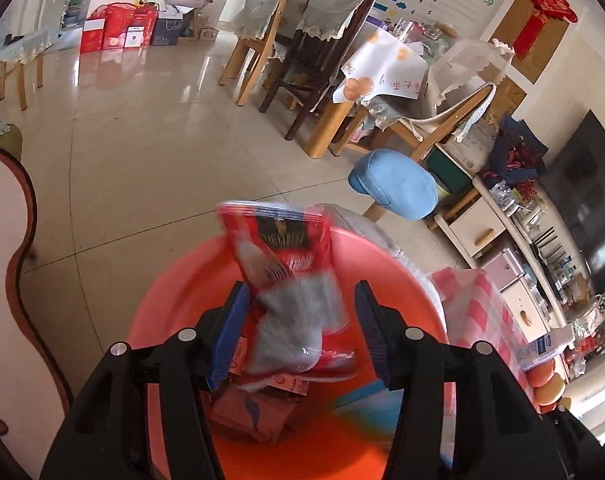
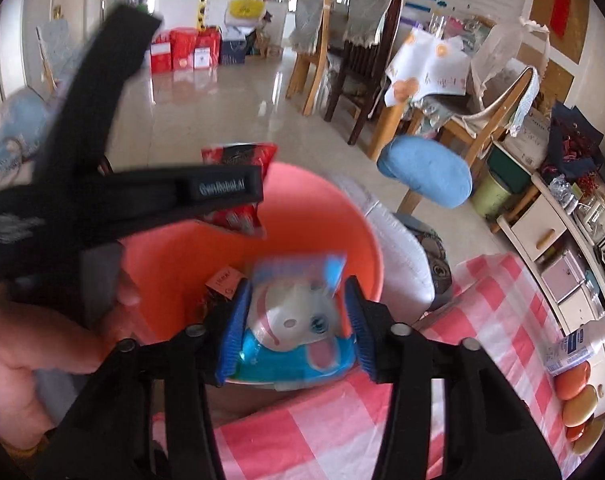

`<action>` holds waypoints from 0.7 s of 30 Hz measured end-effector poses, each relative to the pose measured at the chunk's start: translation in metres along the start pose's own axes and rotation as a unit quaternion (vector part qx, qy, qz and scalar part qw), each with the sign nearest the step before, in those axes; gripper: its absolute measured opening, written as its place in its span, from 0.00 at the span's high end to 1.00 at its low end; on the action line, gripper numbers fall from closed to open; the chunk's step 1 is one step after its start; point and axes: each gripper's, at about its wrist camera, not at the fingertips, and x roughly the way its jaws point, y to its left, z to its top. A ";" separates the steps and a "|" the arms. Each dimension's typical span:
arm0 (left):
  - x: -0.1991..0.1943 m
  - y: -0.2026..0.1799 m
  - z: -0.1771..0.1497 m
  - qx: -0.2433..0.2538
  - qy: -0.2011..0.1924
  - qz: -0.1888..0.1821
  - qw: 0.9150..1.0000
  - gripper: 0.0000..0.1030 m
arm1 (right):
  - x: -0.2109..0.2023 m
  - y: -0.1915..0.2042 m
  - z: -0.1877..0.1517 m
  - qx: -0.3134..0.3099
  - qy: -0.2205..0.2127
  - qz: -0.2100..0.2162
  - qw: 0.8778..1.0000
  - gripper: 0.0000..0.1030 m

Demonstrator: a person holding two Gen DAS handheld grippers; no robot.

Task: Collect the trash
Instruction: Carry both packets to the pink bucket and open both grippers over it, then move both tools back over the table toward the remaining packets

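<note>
Both grippers over the orange basin (image 1: 174, 292), lower centre of each view. Left gripper (image 1: 300, 332): jaws parted, red snack wrapper (image 1: 286, 264) between them, motion-blurred, clear gap to the right pad; left-pad contact unclear, reads as released. Right gripper (image 2: 298, 326): jaws parted, blue-and-white wrapper (image 2: 298, 312) between the pads, blurred, contact unclear. Paper scraps (image 1: 258, 408) already in basin bottom. Pink checked tablecloth (image 2: 482, 360) bottom right. Person's hand (image 2: 30, 360) at lower left of right view.
</note>
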 end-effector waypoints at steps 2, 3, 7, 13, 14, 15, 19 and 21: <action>0.000 0.002 -0.001 -0.006 -0.003 0.003 1.000 0.33 | -0.005 -0.003 -0.002 0.015 -0.012 -0.008 1.000 0.31; -0.001 0.002 -0.003 -0.007 -0.007 0.004 1.000 0.32 | -0.010 -0.006 -0.005 0.022 -0.017 -0.012 1.000 0.23; -0.005 -0.005 -0.008 0.005 -0.019 0.000 1.000 0.26 | -0.034 -0.027 -0.021 0.065 -0.030 -0.031 0.997 0.20; -0.016 -0.021 -0.020 0.019 -0.052 -0.030 0.998 0.15 | -0.065 -0.052 -0.050 0.126 -0.038 -0.037 0.991 0.15; -0.017 -0.025 -0.021 0.022 -0.056 -0.041 0.997 0.13 | -0.069 -0.054 -0.057 0.134 -0.036 -0.038 0.990 0.15; -0.018 -0.030 -0.022 0.029 -0.061 -0.055 0.996 0.13 | -0.072 -0.056 -0.062 0.139 -0.035 -0.039 0.989 0.15; -0.025 -0.052 -0.033 0.065 -0.076 -0.073 0.992 0.11 | -0.085 -0.059 -0.083 0.160 -0.034 -0.042 0.986 0.15; -0.028 -0.060 -0.038 0.077 -0.077 -0.077 0.991 0.11 | -0.092 -0.062 -0.094 0.172 -0.034 -0.045 0.984 0.14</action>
